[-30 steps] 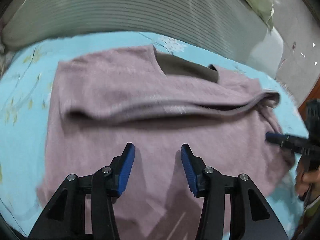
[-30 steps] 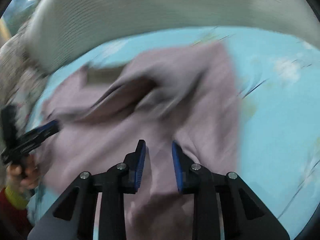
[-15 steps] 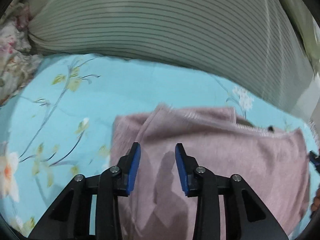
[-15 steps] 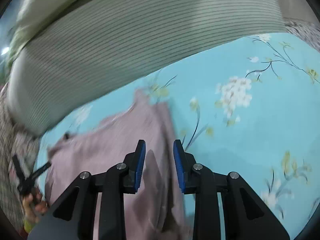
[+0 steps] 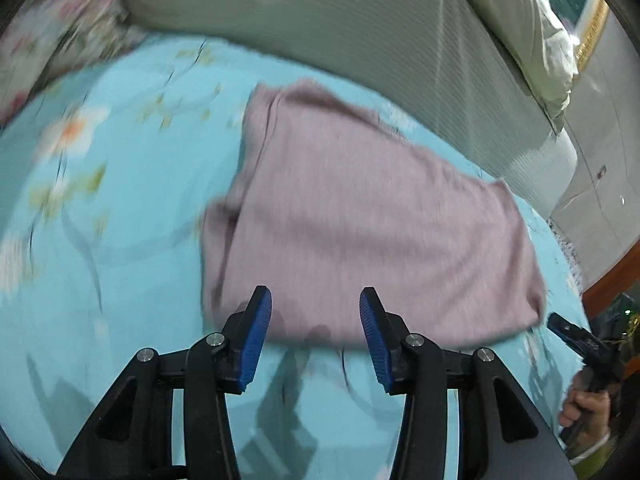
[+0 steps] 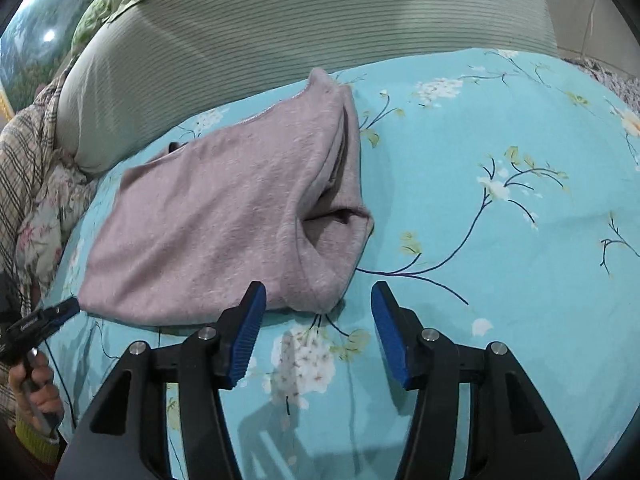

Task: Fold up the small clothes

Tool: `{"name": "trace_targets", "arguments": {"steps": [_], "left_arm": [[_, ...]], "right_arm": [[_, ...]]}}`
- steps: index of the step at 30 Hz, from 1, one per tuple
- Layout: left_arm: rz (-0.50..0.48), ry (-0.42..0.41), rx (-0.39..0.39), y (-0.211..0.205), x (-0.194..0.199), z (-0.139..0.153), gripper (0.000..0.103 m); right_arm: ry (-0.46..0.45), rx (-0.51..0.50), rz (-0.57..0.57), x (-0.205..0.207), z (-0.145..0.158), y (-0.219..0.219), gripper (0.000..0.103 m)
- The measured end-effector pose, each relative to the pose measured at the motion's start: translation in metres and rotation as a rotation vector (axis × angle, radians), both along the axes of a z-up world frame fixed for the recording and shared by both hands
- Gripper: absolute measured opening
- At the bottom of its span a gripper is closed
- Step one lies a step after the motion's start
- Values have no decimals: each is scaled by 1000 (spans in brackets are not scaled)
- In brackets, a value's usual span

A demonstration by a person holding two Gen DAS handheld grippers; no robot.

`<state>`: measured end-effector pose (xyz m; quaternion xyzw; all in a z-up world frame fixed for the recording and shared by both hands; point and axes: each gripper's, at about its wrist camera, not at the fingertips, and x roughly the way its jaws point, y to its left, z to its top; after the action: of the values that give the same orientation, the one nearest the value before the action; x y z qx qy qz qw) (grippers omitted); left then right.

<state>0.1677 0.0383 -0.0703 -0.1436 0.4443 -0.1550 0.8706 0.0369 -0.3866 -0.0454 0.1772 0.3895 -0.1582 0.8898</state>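
Observation:
A mauve knit sweater [image 5: 360, 216] lies folded over into a rough rectangle on the turquoise floral bedsheet [image 5: 120, 216]. It also shows in the right wrist view [image 6: 224, 224], with its layered open end facing right. My left gripper [image 5: 316, 328] is open and empty, just in front of the sweater's near edge. My right gripper [image 6: 318, 328] is open and empty, hovering just off the sweater's near right corner. The right gripper's tip [image 5: 568, 330] shows at the far right of the left wrist view, and the left gripper's tip [image 6: 44, 316] at the left of the right wrist view.
A grey-green striped pillow [image 5: 360, 28] lies behind the sweater, also seen in the right wrist view [image 6: 280, 36]. A pale green pillow [image 5: 532, 32] sits at back right. Floral fabric [image 5: 52, 40] and plaid fabric [image 6: 24, 148] lie on the left.
Both grippers carried the sweater's near half over to the far edge, opened wider and let go, then pulled back. The sweater now lies folded in half.

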Motion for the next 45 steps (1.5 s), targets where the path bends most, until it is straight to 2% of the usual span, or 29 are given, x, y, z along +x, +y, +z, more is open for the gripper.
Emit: {"name": "trace_targets", "arguments": {"steps": [3,5,6,7,8,11,13,16,18,20,23,27,29,32,33,35,40,43,45], "left_arm": [[1,48,-46,-1,-15,-11,47],[5,89,-63,-6,-13,-18,47],[3,106,-78,-5,-12,-22,47],[2,117,-96,-6,-14,-26,47],[7,134,-121,-7,-11,-28,47],[24,149,-142,-6,-2,-31,47],[30,145,-142,-7,2,-31,48],[36,152,-153,-5,4,-35,50],[43,162,-172,-4,6,-39,51],[56,163,-197,-3,7,-40,55],[95,166,-255,0,9,-42,62],[184,151,-312,5,17,-47,64],[225,131,-315,5,23,-49,64],[293,105,-312,4,36,-51,64],[311,94,-304,5,41,-50,63],[339,76,-270,4,50,-49,56],[384,67,-232,12,64,-48,16],[347,25,-199,6,66,-34,8],[296,-25,-183,-6,63,-18,7]], "right_arm": [[5,-36,23,13,-2,8,54],[24,-50,37,20,-6,11,47],[31,-46,45,23,-10,12,36],[45,-46,50,25,-13,11,19],[64,-39,56,27,-15,10,13],[25,59,62,14,-6,-6,8],[23,83,41,1,0,-20,8],[70,168,28,-6,-12,-39,8],[117,138,-4,-7,-17,-40,7],[124,108,-40,-8,-12,-38,8],[65,86,-75,-12,3,-30,8],[-25,107,-7,-3,21,-8,9],[-30,131,34,8,20,2,13],[-23,160,78,23,13,16,32],[-21,166,91,28,10,21,32],[-21,185,114,35,7,28,32],[-31,219,152,47,4,27,33],[-62,268,156,52,4,17,33],[-90,311,147,52,5,8,33]]}}
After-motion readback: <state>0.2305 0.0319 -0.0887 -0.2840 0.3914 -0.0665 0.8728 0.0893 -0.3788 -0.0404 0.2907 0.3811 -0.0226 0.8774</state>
